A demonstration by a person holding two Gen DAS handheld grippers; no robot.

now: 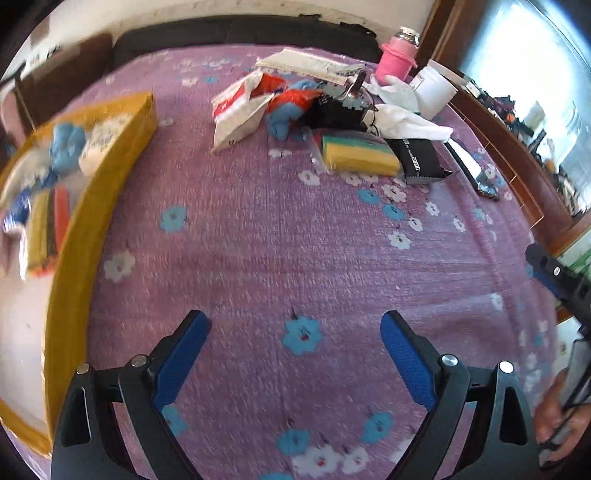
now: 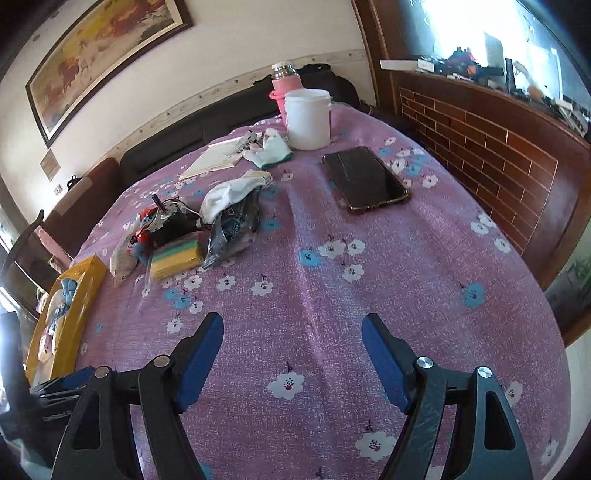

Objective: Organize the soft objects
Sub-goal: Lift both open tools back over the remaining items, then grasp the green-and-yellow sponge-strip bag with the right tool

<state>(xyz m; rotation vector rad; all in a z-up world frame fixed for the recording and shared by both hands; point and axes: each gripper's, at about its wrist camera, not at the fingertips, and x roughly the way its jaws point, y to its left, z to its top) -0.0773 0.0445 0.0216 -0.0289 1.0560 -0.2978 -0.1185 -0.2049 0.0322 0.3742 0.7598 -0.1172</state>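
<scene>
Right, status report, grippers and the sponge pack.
Left gripper open, empty; right gripper open, empty. Sponge pack on the cloth beside the clutter, untouched. Yellow box part filled. Path clear.

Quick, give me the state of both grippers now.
Left gripper: open, nothing between its blue pads.
Right gripper: open, holding nothing, above the purple flowered cloth.

Framed painting (image 2: 103,55) above dark sofa (image 2: 177,144), bright window (image 2: 487,33)

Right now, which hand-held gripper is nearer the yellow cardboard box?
Left. The left hand-held gripper hangs open right beside the yellow cardboard box; the right hand-held gripper, also open, sits farther across the purple flowered cloth.
</scene>
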